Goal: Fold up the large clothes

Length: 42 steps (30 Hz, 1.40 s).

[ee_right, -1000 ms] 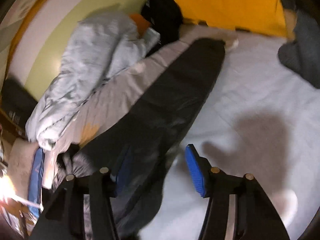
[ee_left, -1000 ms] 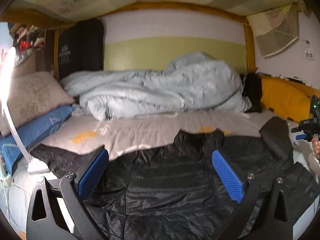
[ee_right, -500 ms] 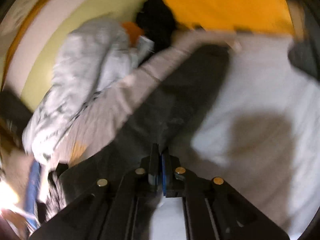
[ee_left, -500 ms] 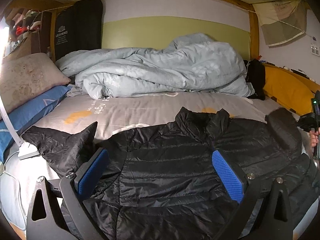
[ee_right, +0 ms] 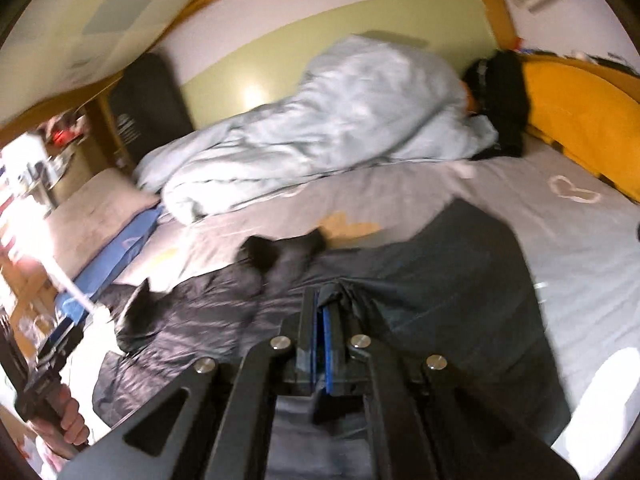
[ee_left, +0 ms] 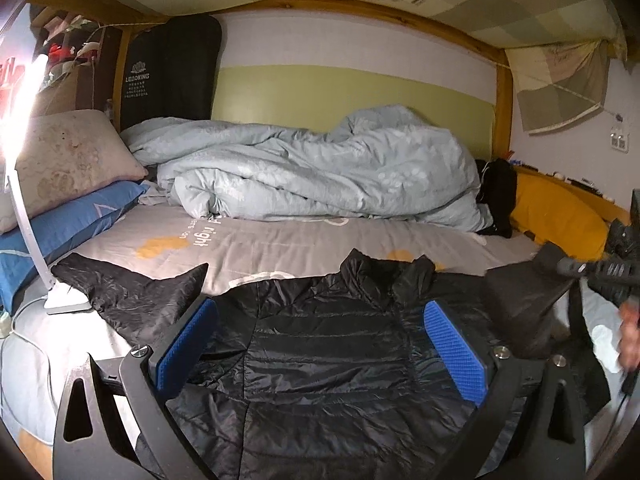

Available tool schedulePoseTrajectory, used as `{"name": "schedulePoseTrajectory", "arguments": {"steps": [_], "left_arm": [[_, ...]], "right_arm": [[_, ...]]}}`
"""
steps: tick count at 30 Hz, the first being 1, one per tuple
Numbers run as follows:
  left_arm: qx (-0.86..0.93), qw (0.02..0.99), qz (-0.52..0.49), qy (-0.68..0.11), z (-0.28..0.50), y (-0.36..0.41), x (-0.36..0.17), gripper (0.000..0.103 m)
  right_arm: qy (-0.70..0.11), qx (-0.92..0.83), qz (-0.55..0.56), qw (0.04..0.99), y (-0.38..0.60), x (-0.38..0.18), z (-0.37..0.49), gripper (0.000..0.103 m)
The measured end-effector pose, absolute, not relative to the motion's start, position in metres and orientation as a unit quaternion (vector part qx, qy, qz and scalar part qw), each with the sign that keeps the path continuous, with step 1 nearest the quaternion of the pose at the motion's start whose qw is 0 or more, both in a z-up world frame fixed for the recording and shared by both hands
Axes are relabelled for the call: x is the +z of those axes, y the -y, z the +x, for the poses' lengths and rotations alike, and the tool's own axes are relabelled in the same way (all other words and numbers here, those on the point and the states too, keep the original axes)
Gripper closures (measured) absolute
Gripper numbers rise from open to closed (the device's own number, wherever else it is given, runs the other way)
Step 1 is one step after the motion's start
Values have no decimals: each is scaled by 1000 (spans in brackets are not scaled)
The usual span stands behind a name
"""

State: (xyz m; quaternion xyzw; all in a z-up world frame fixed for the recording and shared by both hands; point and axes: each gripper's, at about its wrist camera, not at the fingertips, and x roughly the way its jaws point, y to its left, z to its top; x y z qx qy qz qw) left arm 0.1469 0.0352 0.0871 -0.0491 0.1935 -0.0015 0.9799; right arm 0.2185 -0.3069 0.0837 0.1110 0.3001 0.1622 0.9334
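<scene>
Far left in my left wrist view: lamp (ee_left: 24, 184) glaring bright, white base sitting on the sheet, beige pillow (ee_left: 68, 160) stacked on a blue pillow (ee_left: 68, 228) behind it. Black puffer jacket (ee_left: 320, 360) lies spread flat on the grey bed sheet (ee_left: 280, 244), collar pointing toward the far wall, one sleeve (ee_left: 132, 296) stretched out left, ending near the lamp base. My left gripper (ee_left: 320, 344) hangs over the jacket body, blue pads wide apart, nothing between them. Behind, a crumpled pale blue duvet (ee_left: 320, 172) runs along the green wall; a black bag (ee_left: 498, 188) and an orange cushion (ee_left: 560, 216) sit just right of it. Right edge: my right gripper (ee_left: 592, 272) seen from outside, blurred, at the jacket's other sleeve, which is raised off the sheet there. Right wrist view, motion-blurred: my left hand (ee_right: 64, 416) at the lower left gripping its handle, jacket (ee_right: 192, 312) across the middle, collar dark and fuzzy. My right gripper (ee_right: 326, 316) is clenched, blue pads pressed together on a pinch of dark sleeve fabric (ee_right: 460, 280) that spreads out ahead and to the right over the sheet (ee_right: 568, 232). Orange cushion (ee_right: 580, 120) top right.
</scene>
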Motion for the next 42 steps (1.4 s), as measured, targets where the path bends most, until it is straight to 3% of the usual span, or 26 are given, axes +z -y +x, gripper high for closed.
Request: {"name": "schedulePoseTrajectory", "arguments": {"steps": [6,13,15,17,19,21,25,27,40,41,42], "left_arm": [[-1,983,-46,-178,128,-41,93,0],[-23,978,-60,-197,127,-46,90,0],[-21,978,-55,-199,127,-44,89,0],[-25,977,-54,-203,127,-43,87,0],[-25,977,-54,-203,126,-42,86,0],[-25,977,-53,-205,127,-43,85,0],[-26,976,-51,-211,128,-40,81,0],[-27,975,-47,-213,130,-36,80,0],[-22,970,-26,-241,147,-27,58,0],[-23,969,-29,-242,149,-28,57,0],[-23,969,-32,-243,150,-29,56,0]], "right_arm": [[-336,189,90,918,227,40,203,100],[-388,199,108,894,198,-9,177,95],[-382,199,99,897,200,-5,173,76],[-368,196,105,903,209,4,166,67],[-345,187,110,913,222,17,158,64],[-323,171,109,924,233,27,152,46],[-287,116,105,945,268,42,149,33],[-274,66,107,954,290,42,151,16],[-370,25,176,912,361,-13,236,16],[-368,22,175,913,360,-16,234,24],[-363,11,167,917,358,-16,233,43]]}}
